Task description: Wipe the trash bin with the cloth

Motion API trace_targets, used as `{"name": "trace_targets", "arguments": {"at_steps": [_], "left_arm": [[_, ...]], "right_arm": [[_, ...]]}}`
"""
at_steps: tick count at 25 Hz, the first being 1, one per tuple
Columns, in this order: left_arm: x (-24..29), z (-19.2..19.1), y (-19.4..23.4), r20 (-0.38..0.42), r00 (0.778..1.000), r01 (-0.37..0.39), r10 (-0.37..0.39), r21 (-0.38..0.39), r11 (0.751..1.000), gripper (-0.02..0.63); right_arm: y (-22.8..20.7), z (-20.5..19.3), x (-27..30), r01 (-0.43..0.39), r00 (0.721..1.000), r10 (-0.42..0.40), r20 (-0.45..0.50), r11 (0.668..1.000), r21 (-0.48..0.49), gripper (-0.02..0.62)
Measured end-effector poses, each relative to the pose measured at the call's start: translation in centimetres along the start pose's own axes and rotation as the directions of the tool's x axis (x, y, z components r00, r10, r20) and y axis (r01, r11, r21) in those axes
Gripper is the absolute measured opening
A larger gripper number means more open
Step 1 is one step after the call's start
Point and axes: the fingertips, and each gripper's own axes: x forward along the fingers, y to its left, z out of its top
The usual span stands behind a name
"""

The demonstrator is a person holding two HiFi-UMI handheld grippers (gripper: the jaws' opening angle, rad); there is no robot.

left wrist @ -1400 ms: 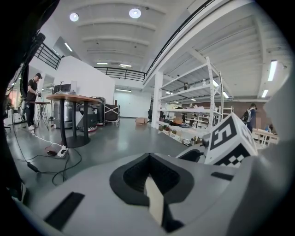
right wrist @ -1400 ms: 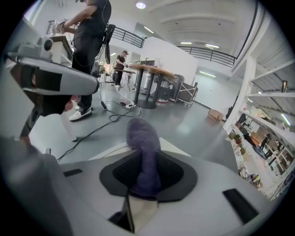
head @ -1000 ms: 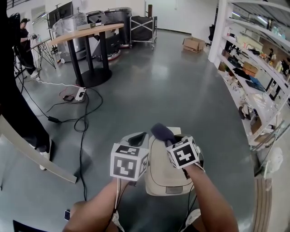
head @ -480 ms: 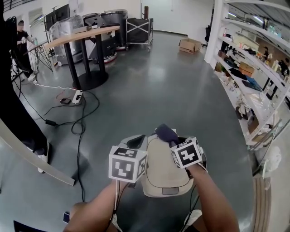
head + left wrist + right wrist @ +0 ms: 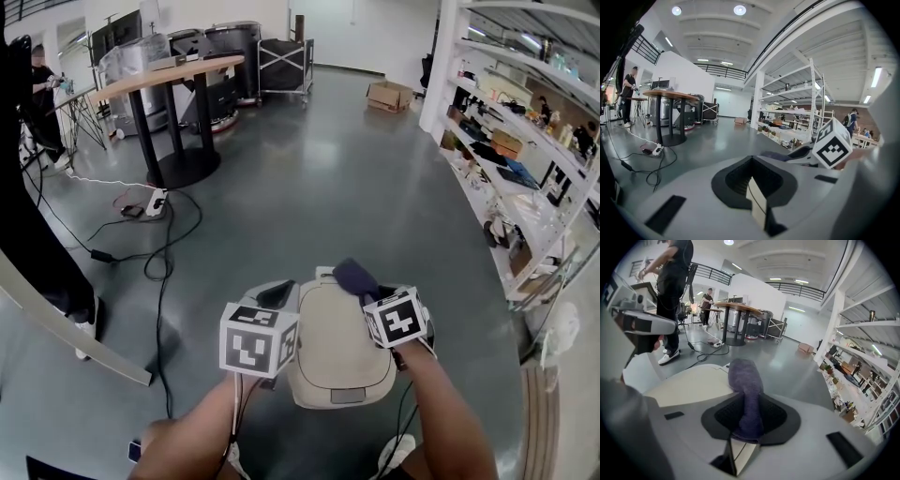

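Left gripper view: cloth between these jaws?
No, the left gripper has its jaws together with nothing between them; the purple cloth is clamped in the right gripper.

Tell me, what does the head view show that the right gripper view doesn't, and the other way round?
Only the head view shows the person's arms and the trash bin's whole beige lid from above. Only the right gripper view shows the right gripper's jaws shut on the purple cloth, and the ceiling lights. Both show the bin, the cloth, the round table and the shelves.
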Motion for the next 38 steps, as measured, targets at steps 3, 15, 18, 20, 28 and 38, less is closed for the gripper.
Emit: {"name": "trace_targets", "arguments": {"at_steps": [3, 15, 18, 20, 28, 38], "left_arm": [[0.1, 0.0, 0.0, -0.001, 1.000, -0.003, 0.003, 0.002, 1.000, -0.003], [-0.1, 0.1, 0.2, -0.004, 1.000, -0.009, 0.009, 0.005, 1.000, -0.003], [-0.3, 0.1, 0.6, -0.003, 1.000, -0.012, 0.012, 0.005, 1.000, -0.003], [-0.3, 0.0, 0.8, -0.001, 1.000, -0.014, 0.014, 0.005, 1.000, -0.003], [-1.2, 0.1, 1.2, 0.012, 1.000, -0.025, 0.025, 0.001, 1.000, -0.003], [-2.7, 0.2, 2.1, 0.019, 0.999, -0.041, 0.041, 0.001, 0.999, -0.003]], "right_arm": [[-0.9, -0.8, 0.1, 0.015, 1.000, -0.015, -0.016, 1.000, 0.011, 0.100], [-2.6, -2.1, -0.1, 0.034, 0.999, -0.033, -0.034, 0.998, 0.051, 0.100], [-2.6, -2.1, 0.0, 0.041, 0.999, -0.039, -0.039, 0.998, 0.054, 0.100], [-2.8, -2.2, 0.0, 0.051, 0.998, -0.049, -0.039, 0.997, 0.056, 0.100], [0.4, 0.8, -1.9, -0.014, 0.997, 0.008, 0.073, 0.997, 0.082, 0.100], [10.6, 4.8, -3.6, -0.190, 0.972, 0.195, 0.132, 0.981, -0.045, 0.100]]}}
